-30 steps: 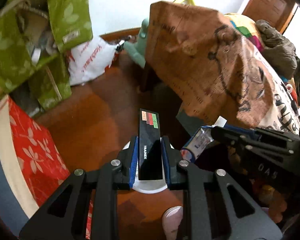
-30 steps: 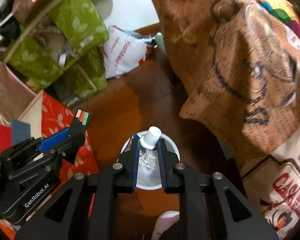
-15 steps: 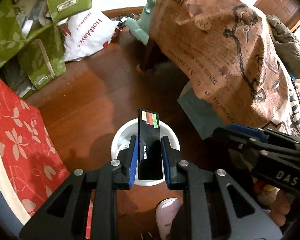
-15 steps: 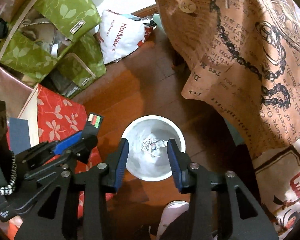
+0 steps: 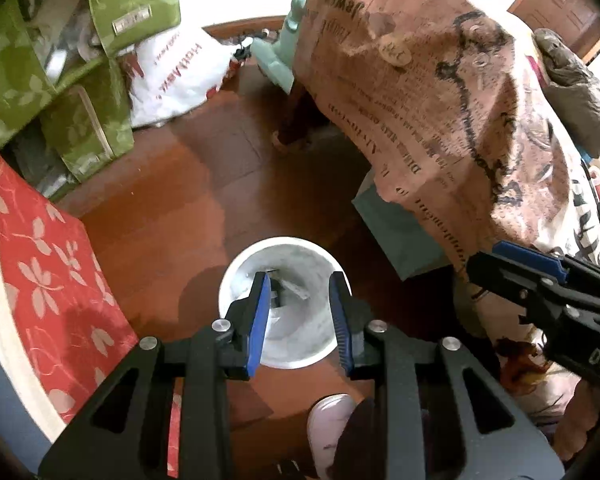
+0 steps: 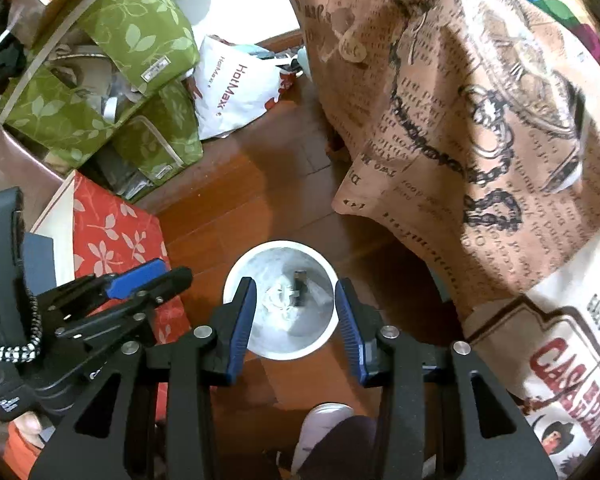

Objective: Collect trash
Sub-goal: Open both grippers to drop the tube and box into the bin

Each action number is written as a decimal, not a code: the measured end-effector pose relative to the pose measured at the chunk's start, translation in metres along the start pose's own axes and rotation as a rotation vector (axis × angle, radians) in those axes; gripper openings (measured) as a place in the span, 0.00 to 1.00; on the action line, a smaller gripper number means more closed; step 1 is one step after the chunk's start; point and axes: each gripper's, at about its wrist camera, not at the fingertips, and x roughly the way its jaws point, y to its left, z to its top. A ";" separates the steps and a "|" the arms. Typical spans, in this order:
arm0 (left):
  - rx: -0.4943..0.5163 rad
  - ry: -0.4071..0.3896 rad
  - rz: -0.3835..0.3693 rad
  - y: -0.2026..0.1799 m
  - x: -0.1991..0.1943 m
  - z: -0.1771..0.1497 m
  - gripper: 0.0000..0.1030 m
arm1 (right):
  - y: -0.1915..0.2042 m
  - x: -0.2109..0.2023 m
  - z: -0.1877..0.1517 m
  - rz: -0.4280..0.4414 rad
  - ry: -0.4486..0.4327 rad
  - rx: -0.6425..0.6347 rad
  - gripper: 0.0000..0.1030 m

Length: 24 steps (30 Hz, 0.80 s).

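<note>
left wrist view: the left hand-held gripper (image 5: 300, 312) now stands released, its blue pads spread wide with nothing between them, where half a second ago it clenched a dark card-like strip. that strip (image 5: 278, 286) now lies inside the white bin (image 5: 236, 276) directly below, so the drop has gone through. in the right wrist view the right hand-held gripper (image 6: 294, 320) is released too and has stayed so since half a second ago, poised over the same bin (image 6: 324, 340); the crumpled white tube (image 6: 278, 300) it let go earlier rests at the bottom, just beside the dark strip (image 6: 300, 290). both pieces of trash are binned and both hands are free, so this round looks finished. beyond the bin lie the wooden floor (image 5: 172, 184), the patterned cloth (image 6: 480, 120) draped to the right, and green bags (image 6: 100, 80) farther off by the wall.
</note>
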 end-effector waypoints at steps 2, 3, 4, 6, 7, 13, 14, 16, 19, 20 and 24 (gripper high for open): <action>0.013 -0.019 0.007 -0.004 -0.014 -0.001 0.29 | 0.000 -0.011 -0.001 0.006 -0.019 0.002 0.36; 0.019 -0.029 0.010 -0.006 -0.021 -0.001 0.29 | 0.000 -0.015 -0.001 0.008 -0.027 0.001 0.36; 0.024 -0.041 0.015 -0.008 -0.028 -0.001 0.29 | 0.001 -0.022 -0.001 0.008 -0.039 -0.002 0.36; 0.035 -0.067 0.032 -0.013 -0.044 -0.001 0.29 | 0.003 -0.037 -0.002 0.007 -0.067 -0.010 0.36; 0.042 -0.086 0.037 -0.017 -0.055 -0.001 0.29 | 0.004 -0.043 -0.003 0.005 -0.079 -0.014 0.36; 0.057 -0.168 0.019 -0.036 -0.103 0.000 0.32 | 0.007 -0.095 -0.012 -0.010 -0.180 -0.040 0.36; 0.064 -0.185 0.021 -0.041 -0.111 0.000 0.33 | 0.006 -0.104 -0.014 -0.011 -0.198 -0.039 0.36; 0.086 -0.223 0.018 -0.053 -0.130 -0.001 0.37 | 0.004 -0.126 -0.019 -0.017 -0.240 -0.037 0.36; 0.128 -0.264 0.014 -0.072 -0.153 -0.002 0.38 | 0.000 -0.156 -0.027 -0.031 -0.296 -0.036 0.36; 0.142 -0.277 0.014 -0.079 -0.161 -0.003 0.38 | -0.001 -0.165 -0.029 -0.037 -0.315 -0.035 0.36; 0.190 -0.336 -0.014 -0.109 -0.193 -0.005 0.47 | -0.013 -0.203 -0.042 -0.059 -0.395 -0.010 0.38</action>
